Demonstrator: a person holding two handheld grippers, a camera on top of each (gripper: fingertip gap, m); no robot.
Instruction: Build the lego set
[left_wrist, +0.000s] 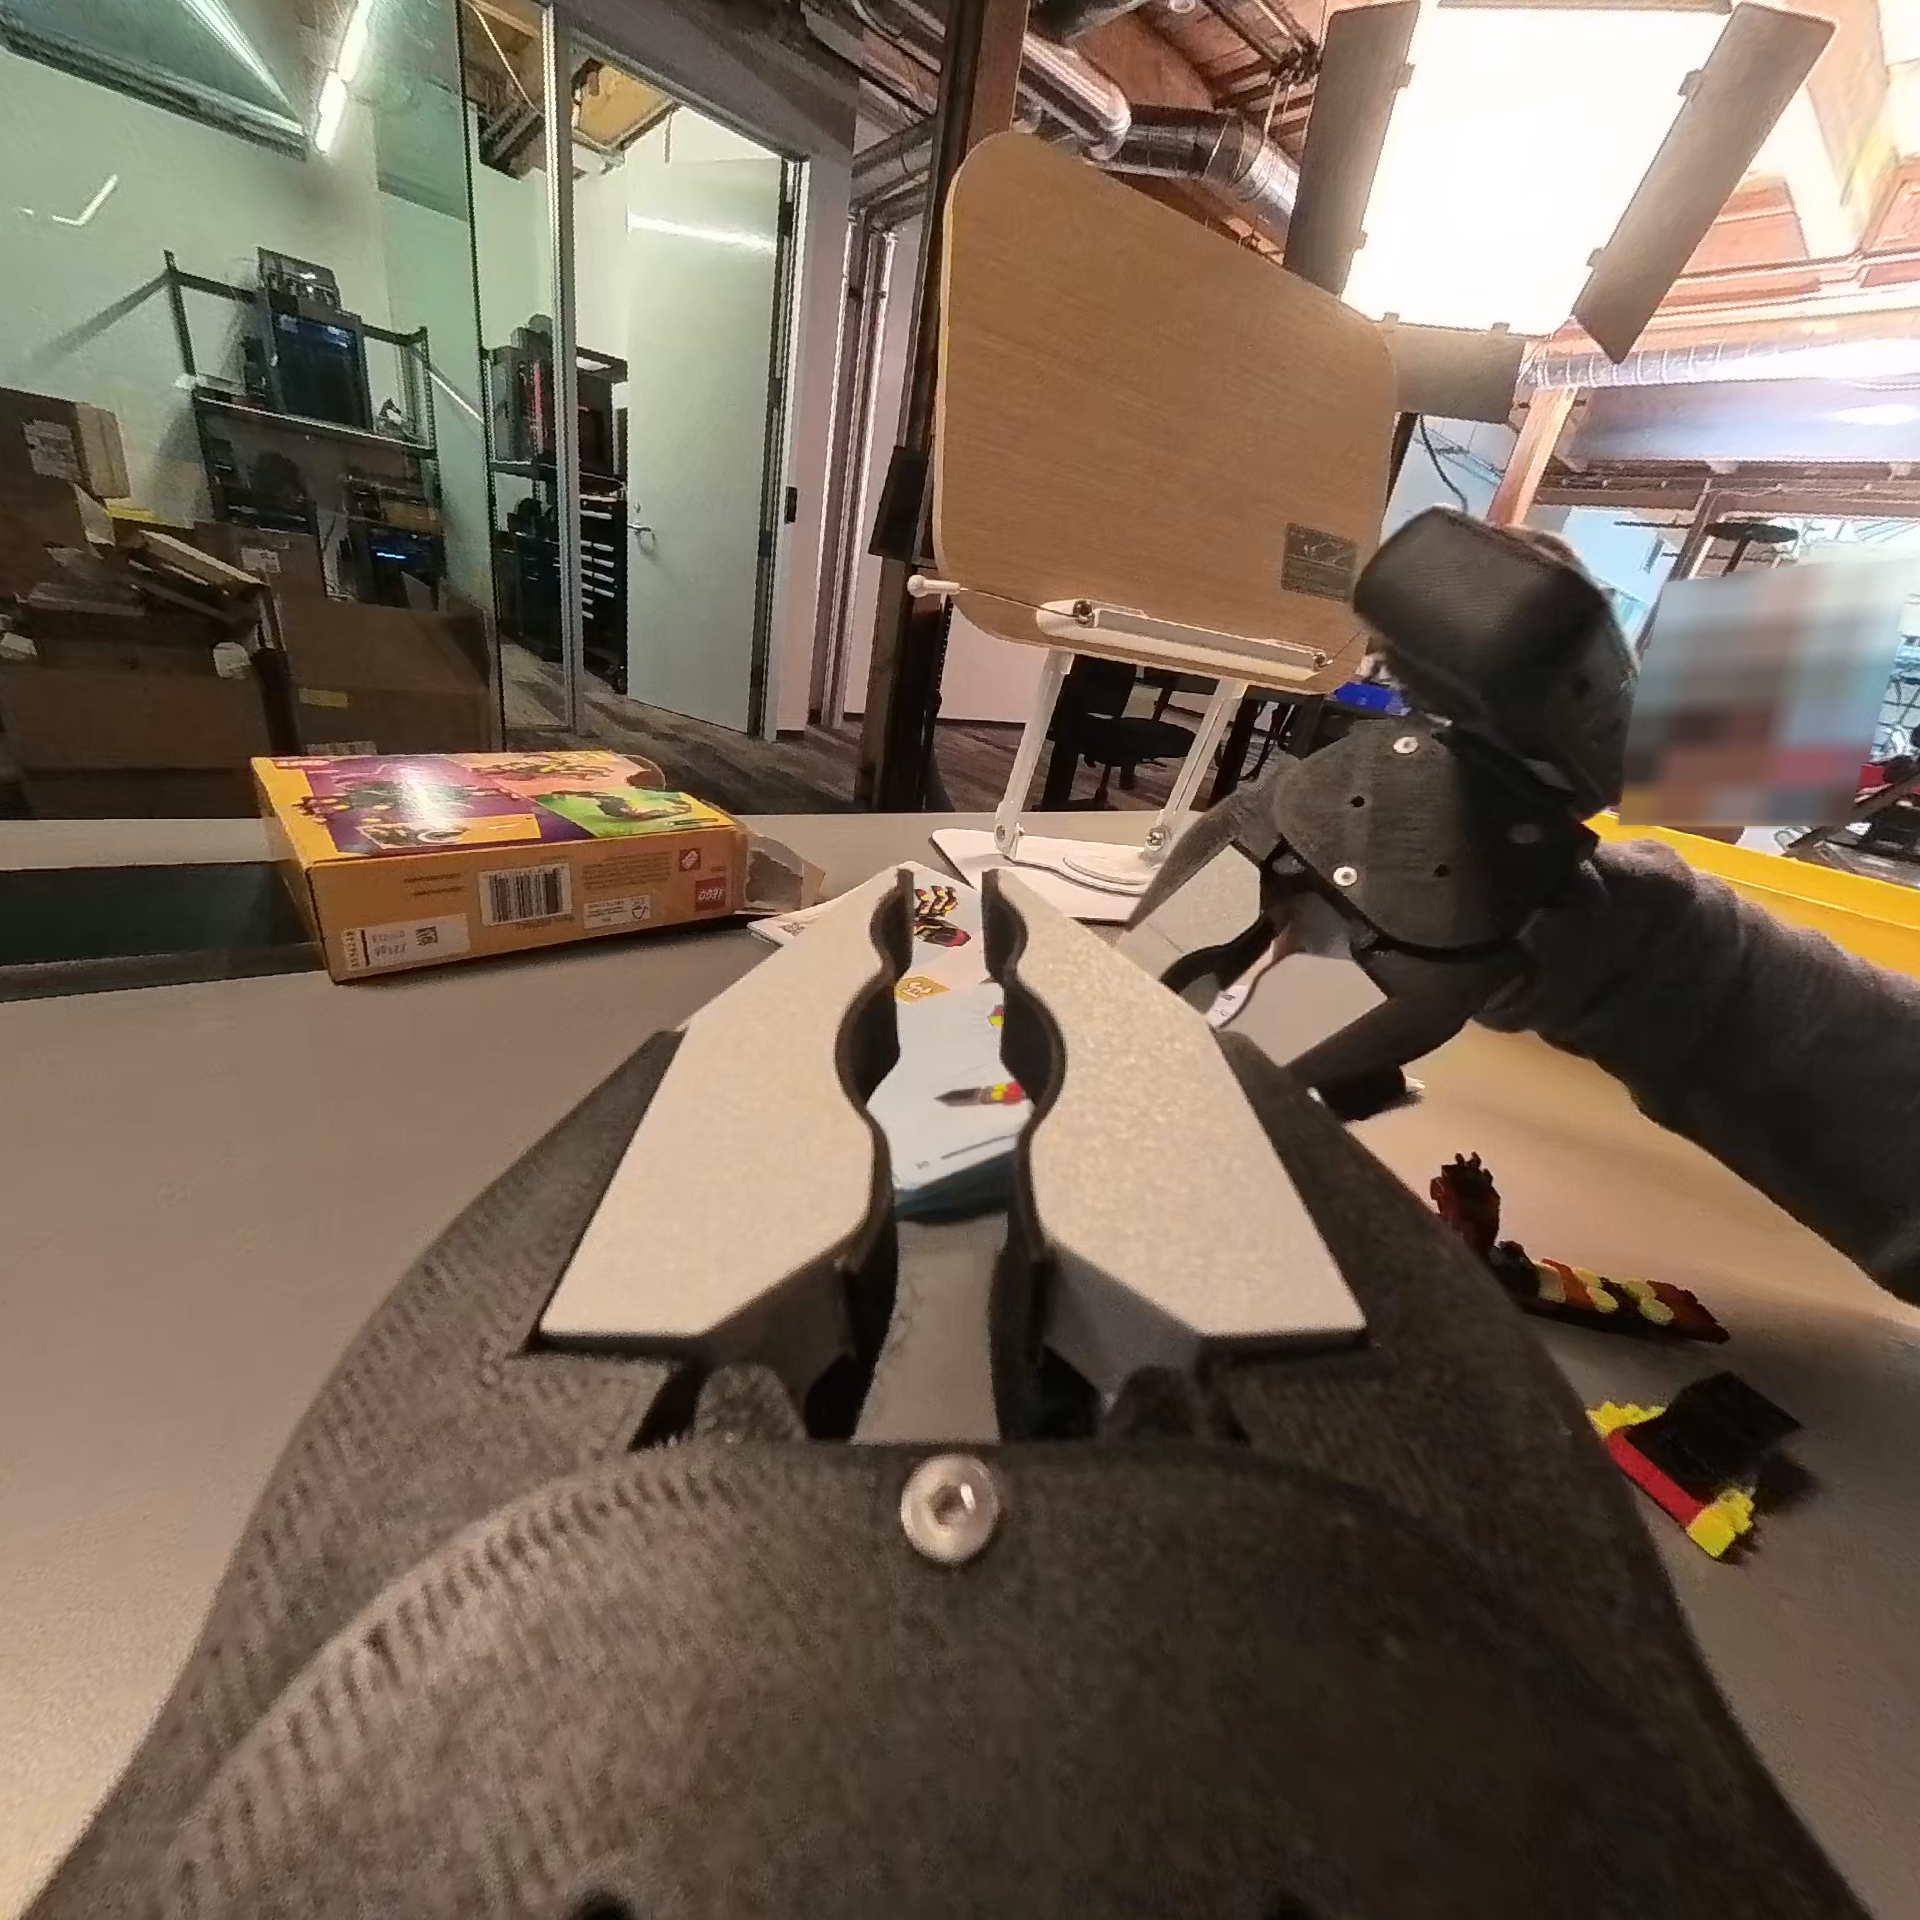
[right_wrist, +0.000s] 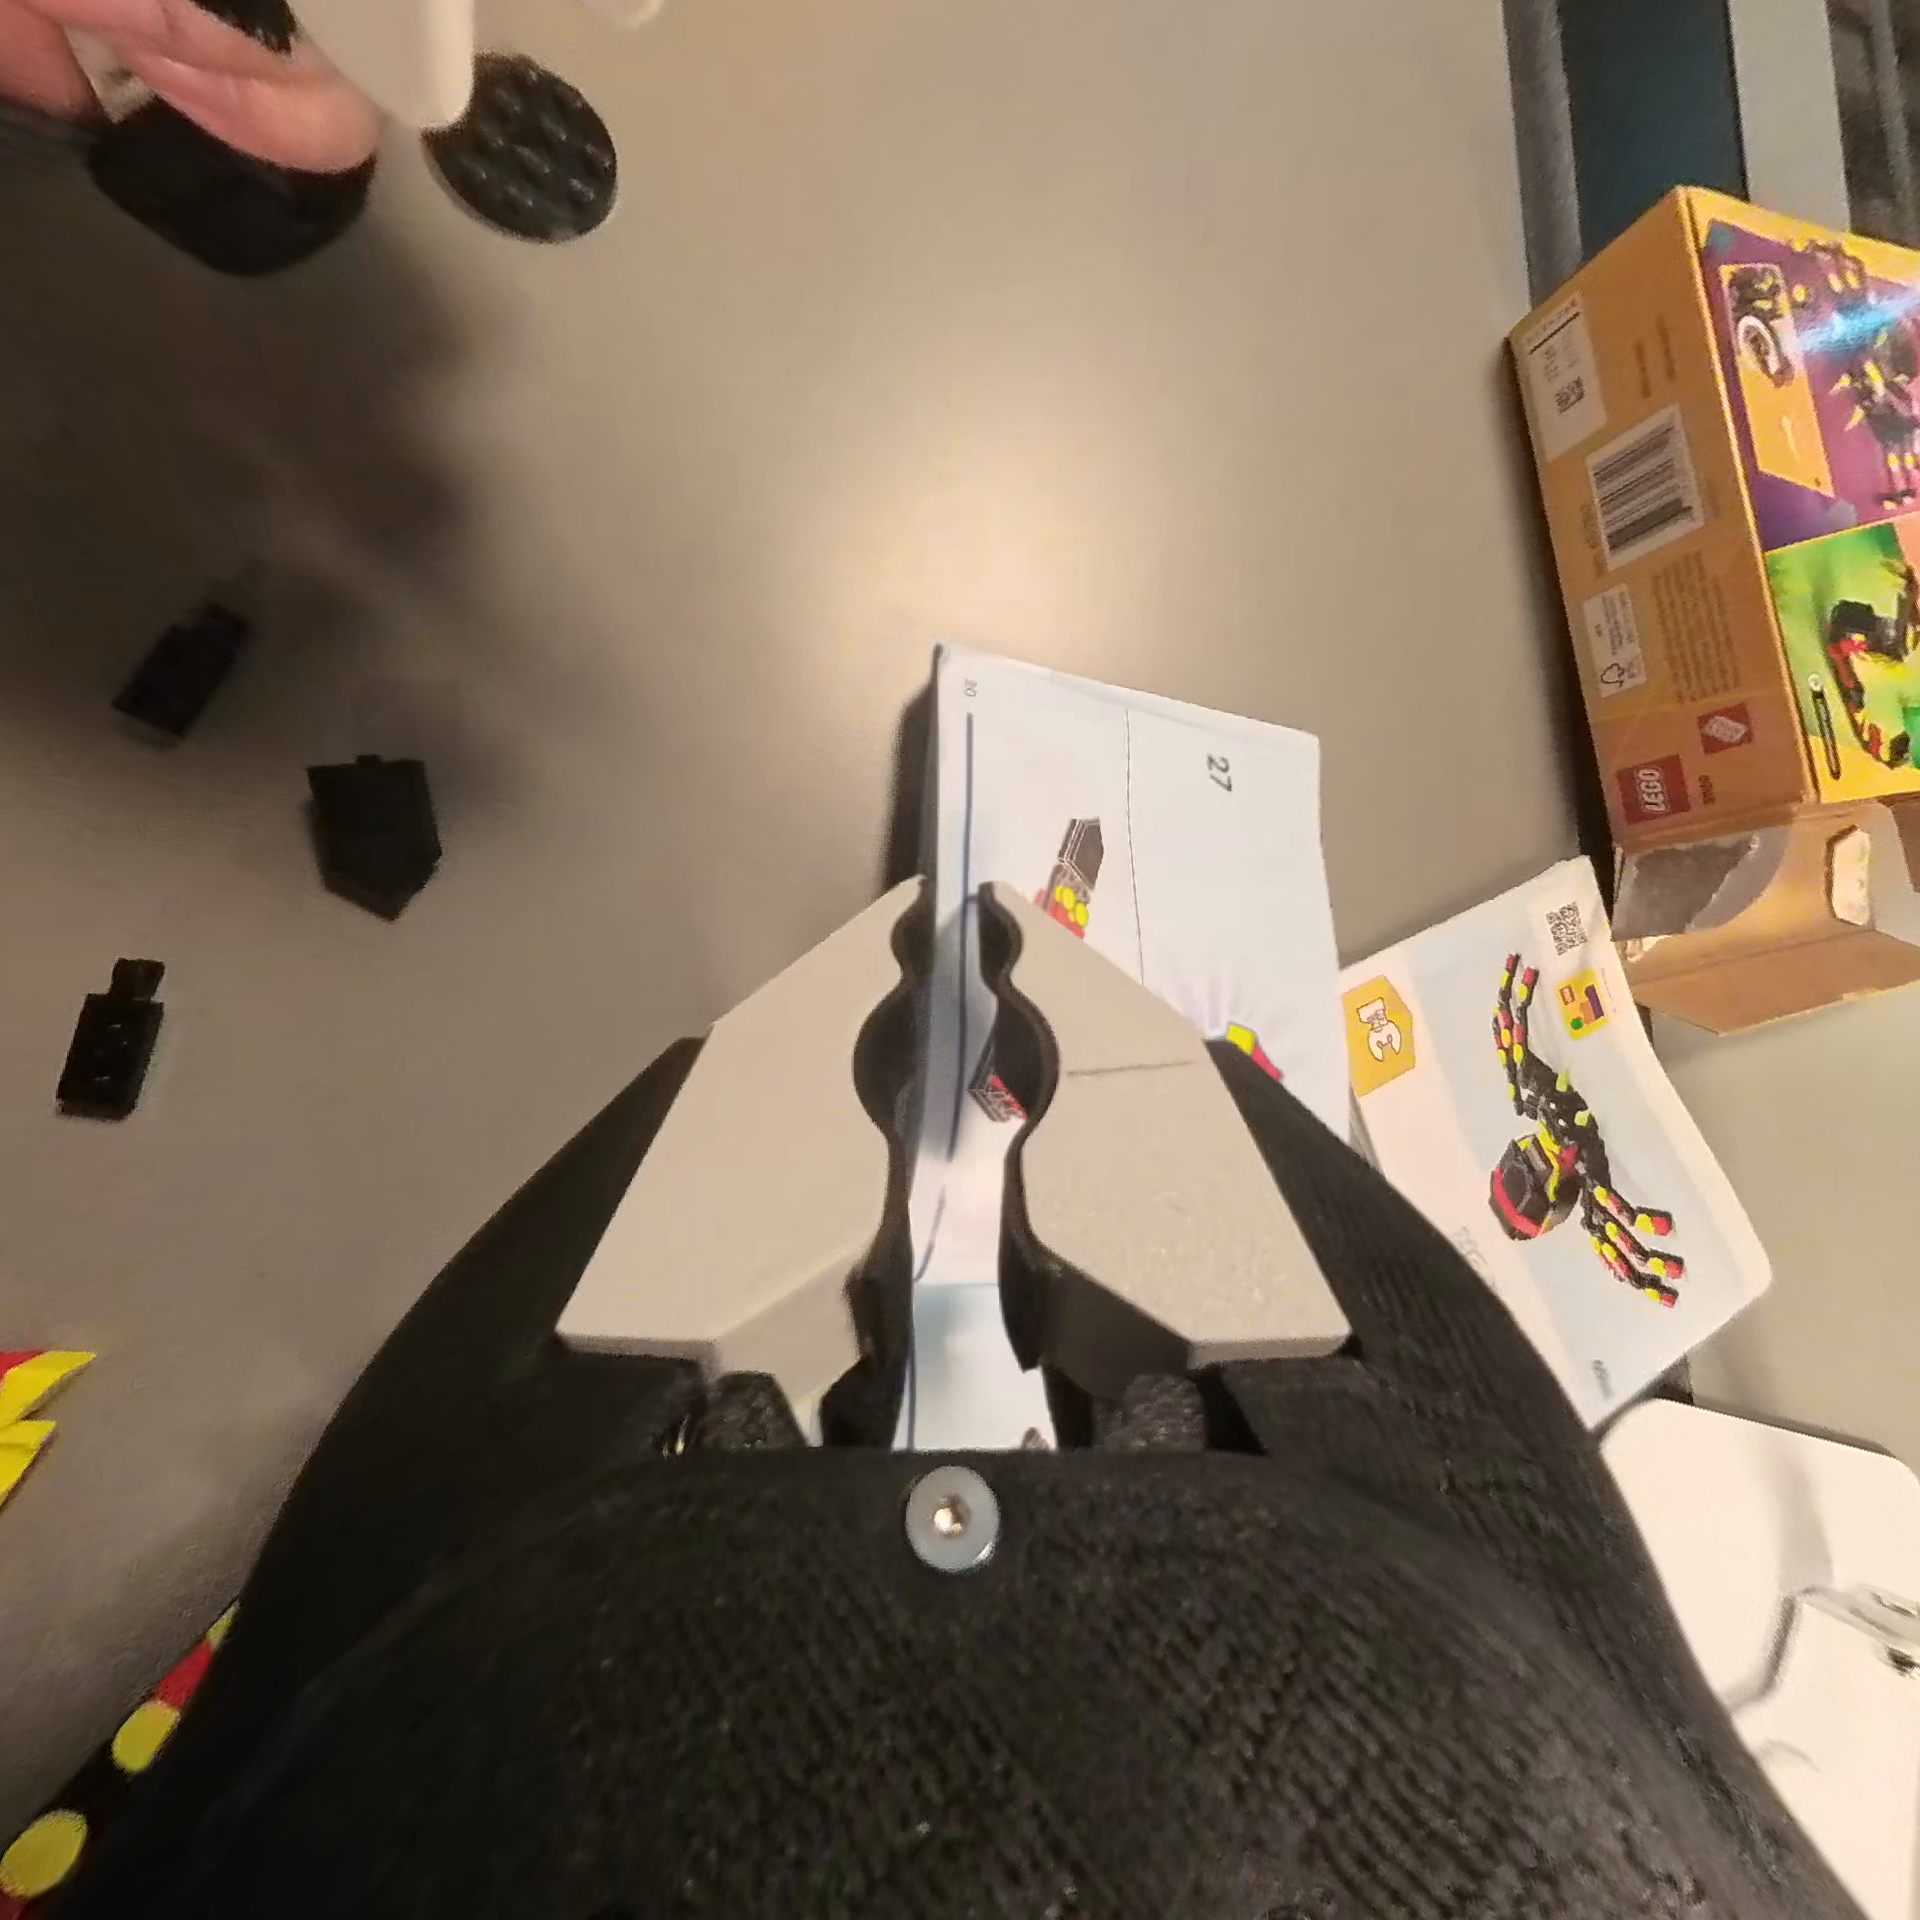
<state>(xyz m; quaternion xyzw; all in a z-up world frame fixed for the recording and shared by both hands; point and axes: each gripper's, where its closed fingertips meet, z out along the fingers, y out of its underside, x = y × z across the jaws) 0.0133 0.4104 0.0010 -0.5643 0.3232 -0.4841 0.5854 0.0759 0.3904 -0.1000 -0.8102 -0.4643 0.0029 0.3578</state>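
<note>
My right gripper (right_wrist: 953, 914) is shut on a raised page of the open instruction booklet (right_wrist: 1226, 831), and the sheet stands on edge between its jaws. It also shows in the left wrist view (left_wrist: 1252, 1029), held by a dark-sleeved arm and tilted down at the booklet. My left gripper (left_wrist: 940, 888) hovers over the grey table (left_wrist: 312, 1143) with its jaws almost together and nothing between them. Built black, red and yellow leg sections (left_wrist: 1600, 1288) and another built piece (left_wrist: 1694, 1455) lie to its right. Loose black bricks (right_wrist: 374, 831) and a black round plate (right_wrist: 525, 156) lie left of the booklet.
The yellow set box (left_wrist: 499, 862) lies at the table's far side and shows in the right wrist view (right_wrist: 1745, 540). A second booklet with a spider picture (right_wrist: 1538, 1122) lies beside it. A wooden book stand (left_wrist: 1153, 416) on a white base and a yellow bin (left_wrist: 1787, 894) stand behind. The tips of one gripper are about 12 cm away from the tips of the other. The black round plate (right_wrist: 525, 156) is about 12 cm from my left fingertips. To the built piece (left_wrist: 1694, 1455): right tips about 15 cm, left tips about 20 cm.
</note>
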